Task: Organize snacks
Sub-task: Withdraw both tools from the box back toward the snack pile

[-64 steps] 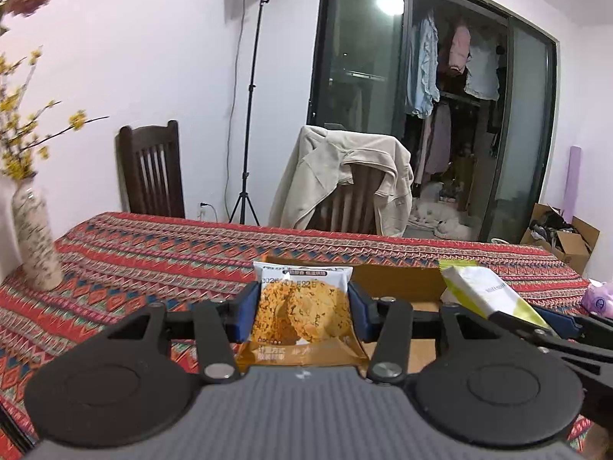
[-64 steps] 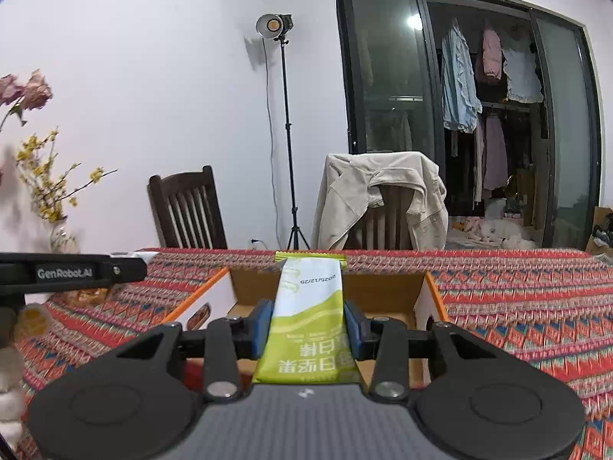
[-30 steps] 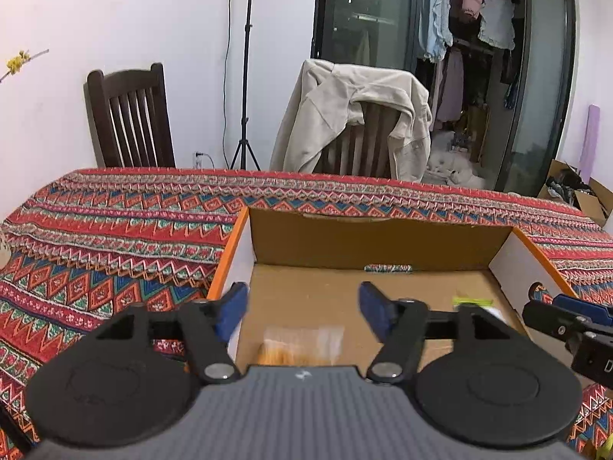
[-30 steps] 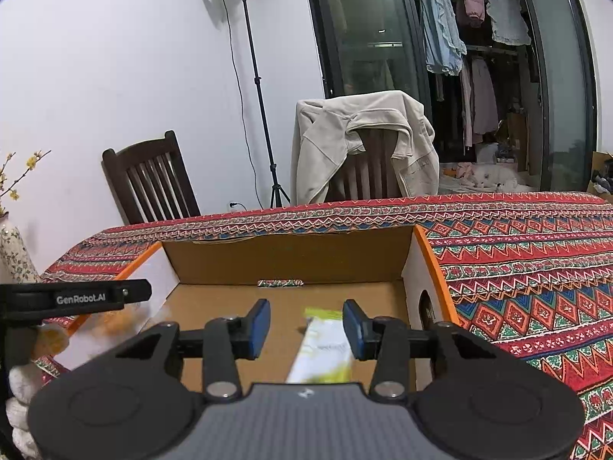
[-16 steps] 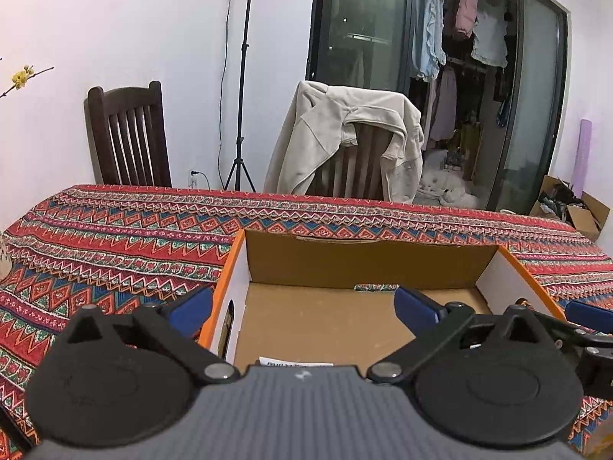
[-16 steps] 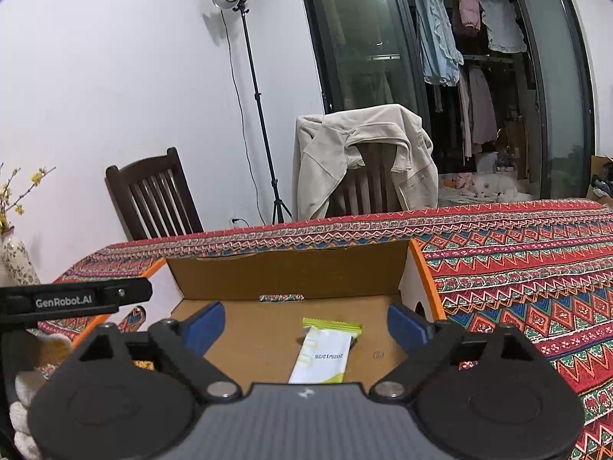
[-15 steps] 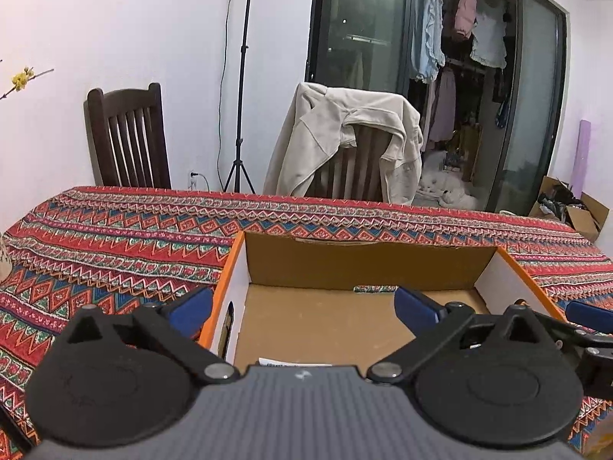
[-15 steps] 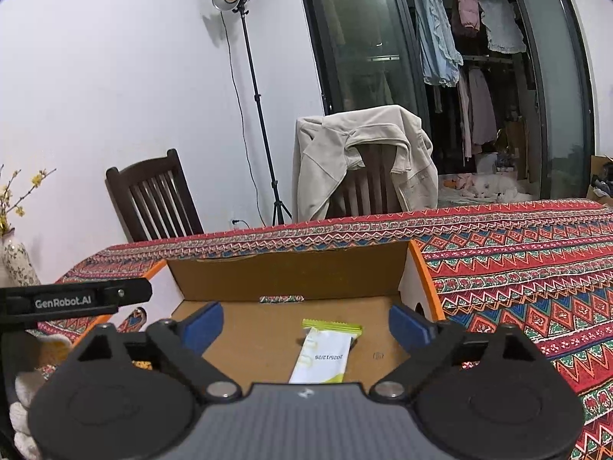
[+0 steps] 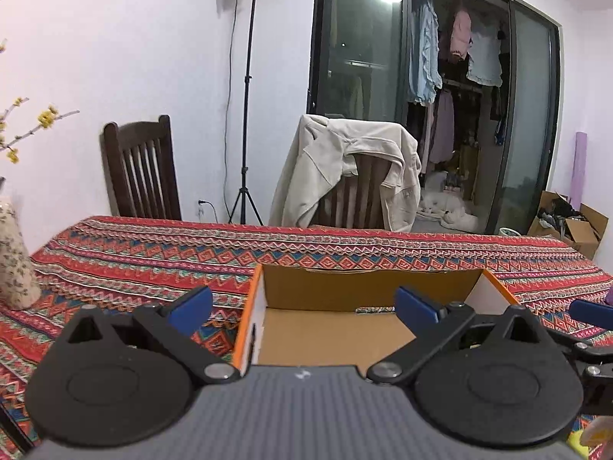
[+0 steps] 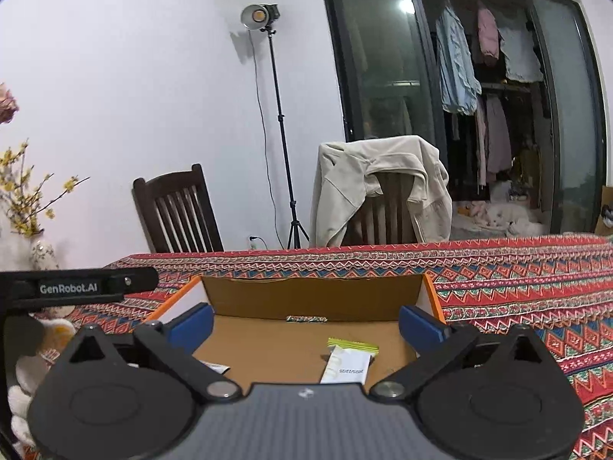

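Note:
An open cardboard box (image 9: 364, 287) with orange rims stands on the patterned tablecloth, and both grippers hover over its near side. My left gripper (image 9: 302, 304) is open wide with nothing between its blue fingers. In the right wrist view my right gripper (image 10: 306, 324) is still opening, also with nothing between its fingers. A green and white snack packet (image 10: 346, 364) lies flat on the floor of the box (image 10: 306, 297). Near the floor's left side a white packet corner (image 10: 216, 367) peeks out. The gripper body hides the near part of the floor in the left wrist view.
A flowered vase (image 9: 15, 264) with yellow blossoms stands at the table's left end. Behind the table are a dark wooden chair (image 9: 141, 168), a chair draped with a beige jacket (image 9: 345, 168) and a light stand (image 9: 245, 115). The striped tablecloth (image 9: 153, 253) surrounds the box.
Both grippers let go of their packets, which dropped into the box. The jaws then spread wide. Both hands rose and drew back, and the box now sits lower in both views.

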`<act>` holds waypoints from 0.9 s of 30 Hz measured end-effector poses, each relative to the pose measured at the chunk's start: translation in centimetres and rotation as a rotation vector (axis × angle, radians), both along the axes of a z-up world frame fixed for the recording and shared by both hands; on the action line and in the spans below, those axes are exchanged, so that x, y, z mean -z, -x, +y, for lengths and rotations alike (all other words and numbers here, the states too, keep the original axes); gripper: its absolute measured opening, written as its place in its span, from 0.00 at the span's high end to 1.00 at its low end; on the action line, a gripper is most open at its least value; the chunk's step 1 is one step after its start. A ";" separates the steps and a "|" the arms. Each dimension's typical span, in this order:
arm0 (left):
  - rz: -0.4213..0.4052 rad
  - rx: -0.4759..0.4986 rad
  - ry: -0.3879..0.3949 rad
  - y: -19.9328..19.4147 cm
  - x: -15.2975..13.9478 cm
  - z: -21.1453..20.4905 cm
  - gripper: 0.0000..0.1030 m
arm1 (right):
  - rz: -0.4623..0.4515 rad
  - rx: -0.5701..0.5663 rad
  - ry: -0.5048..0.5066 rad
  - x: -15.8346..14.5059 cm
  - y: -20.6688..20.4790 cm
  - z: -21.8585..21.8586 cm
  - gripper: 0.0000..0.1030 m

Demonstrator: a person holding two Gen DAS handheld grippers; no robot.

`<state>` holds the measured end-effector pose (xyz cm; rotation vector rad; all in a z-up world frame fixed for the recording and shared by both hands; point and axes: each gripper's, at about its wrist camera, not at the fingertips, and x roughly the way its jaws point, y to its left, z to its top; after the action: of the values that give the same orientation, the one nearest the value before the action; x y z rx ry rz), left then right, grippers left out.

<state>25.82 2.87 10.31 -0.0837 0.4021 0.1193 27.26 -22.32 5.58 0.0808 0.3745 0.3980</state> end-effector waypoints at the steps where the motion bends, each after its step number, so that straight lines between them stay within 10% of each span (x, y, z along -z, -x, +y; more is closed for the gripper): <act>1: -0.003 -0.001 -0.001 0.6 -0.1 0.1 0.00 | -0.002 -0.001 0.004 -0.1 0.5 0.0 0.00; 27: 0.059 -0.017 0.058 13.7 5.2 3.0 0.00 | 0.046 -0.033 0.046 3.2 14.0 -1.5 0.00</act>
<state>12.07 5.88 5.14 -0.1409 0.4638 0.1268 13.29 -23.80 2.33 0.0394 0.4305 0.4205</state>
